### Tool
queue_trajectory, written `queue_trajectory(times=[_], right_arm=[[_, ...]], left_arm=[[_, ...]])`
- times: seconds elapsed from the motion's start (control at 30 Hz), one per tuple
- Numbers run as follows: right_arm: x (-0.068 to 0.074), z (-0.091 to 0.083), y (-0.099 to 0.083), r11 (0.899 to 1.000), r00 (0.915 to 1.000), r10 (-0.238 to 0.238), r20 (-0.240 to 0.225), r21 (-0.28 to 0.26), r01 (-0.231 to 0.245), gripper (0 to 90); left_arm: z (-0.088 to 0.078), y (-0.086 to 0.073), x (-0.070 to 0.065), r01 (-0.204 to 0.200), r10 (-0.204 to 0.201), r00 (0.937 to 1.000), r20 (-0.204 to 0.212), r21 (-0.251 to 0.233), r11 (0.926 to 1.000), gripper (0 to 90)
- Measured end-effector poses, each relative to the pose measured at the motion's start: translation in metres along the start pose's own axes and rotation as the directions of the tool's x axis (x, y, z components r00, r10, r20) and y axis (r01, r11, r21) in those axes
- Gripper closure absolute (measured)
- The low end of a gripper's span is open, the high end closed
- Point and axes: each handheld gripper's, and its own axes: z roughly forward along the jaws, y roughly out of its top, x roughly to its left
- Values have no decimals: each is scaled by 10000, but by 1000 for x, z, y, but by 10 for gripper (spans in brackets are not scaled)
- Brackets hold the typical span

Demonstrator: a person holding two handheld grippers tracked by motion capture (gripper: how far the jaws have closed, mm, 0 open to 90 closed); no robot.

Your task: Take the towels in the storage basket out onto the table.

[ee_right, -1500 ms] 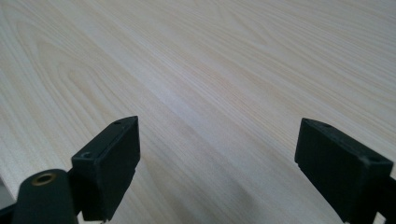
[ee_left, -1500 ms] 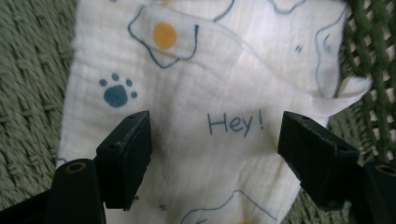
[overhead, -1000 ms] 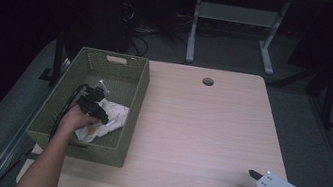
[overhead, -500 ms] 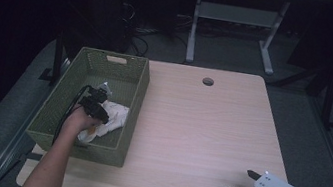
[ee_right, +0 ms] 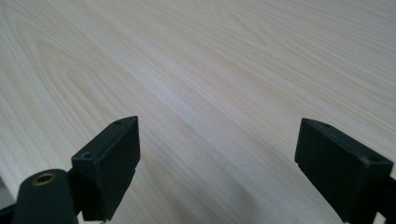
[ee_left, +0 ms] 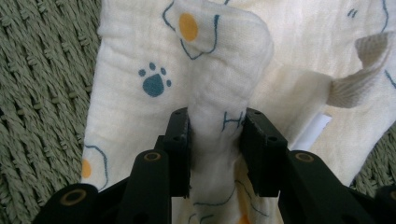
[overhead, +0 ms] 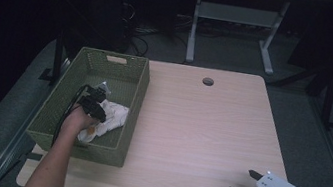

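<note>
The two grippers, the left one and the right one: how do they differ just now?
The left gripper is shut on a fold of the cloth; the right gripper is wide open and holds nothing. The left gripper reaches down into the green basket; the right gripper sits over bare table near its front right corner. Both are hand-held, with two black jaws.

- A dim lab or recording workspace, not a home.
- A pale wood-grain table (overhead: pixel 209 130) with a round cable hole (overhead: pixel 208 81) stands on grey carpet (overhead: pixel 303 110).
- Behind it stands a white metal desk frame (overhead: pixel 237 18), with tangled cables (overhead: pixel 147 40) on the floor.
- The surroundings are dark.
</note>
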Motion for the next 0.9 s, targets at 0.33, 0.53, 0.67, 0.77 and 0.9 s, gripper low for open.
queue_trajectory(times=[0.33, 0.53, 0.67, 0.77, 0.9], right_arm=[[-3, -1, -2, 9999, 9999, 136, -4, -35, -136, 138], [-3, 0, -2, 9998, 9998, 174, -43, -10, -175, 138], [-4, -1, -2, 9999, 9999, 137, -47, -63, -137, 139], [-6, -1, -4, 9995, 9995, 320, -25, -55, -321, 139], [-7, -1, -4, 9993, 9994, 356, 11, -128, -356, 139]], left_arm=[[-1, -3, 6, 61, -58, 9999, 162, -186, 9998, 754], [-2, -3, 7, -19, 23, 9998, 175, -204, 9998, 784], [-2, -4, 6, -73, 77, 9998, 170, -230, 9997, 814], [-3, -5, 4, -117, 123, 9997, 196, -307, 9995, 820], [-7, -7, 10, 23, 4, 9985, 556, -494, 9988, 824]])
